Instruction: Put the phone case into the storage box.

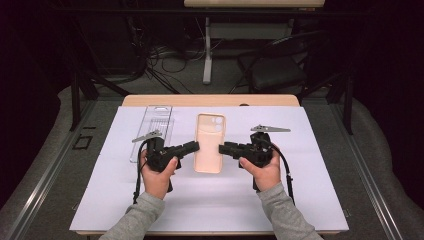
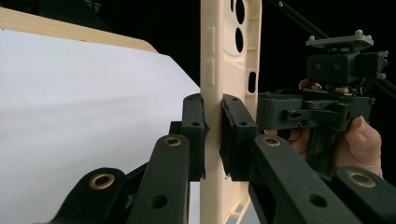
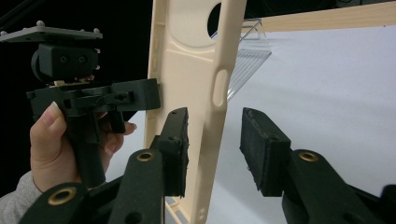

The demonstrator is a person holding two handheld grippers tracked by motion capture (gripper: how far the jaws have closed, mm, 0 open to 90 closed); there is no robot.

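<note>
Cream-coloured plastic phone case [image 1: 209, 143] lies over the middle of the white paper sheet [image 1: 210, 200], just right of a clear plastic packaging tray [image 1: 152, 131]. The left gripper [image 2: 213, 136] has its jaws clamped on the case's left edge wall, both black pads pressed flat against it. The right gripper [image 3: 215, 149] straddles the opposite edge with jaws apart: one pad sits just beside the wall, the other well clear.

- Grey knitted sleeves [image 1: 145, 212] cover both forearms.
- Left gripper [image 2: 212, 135] and right gripper [image 3: 215, 149]: matte black, brass-coloured pivot bushings, dark textured pads, probably foam.
- Grey three-cornered plates [image 1: 270, 128] on top; black cables [image 1: 289, 175] trail back.
</note>
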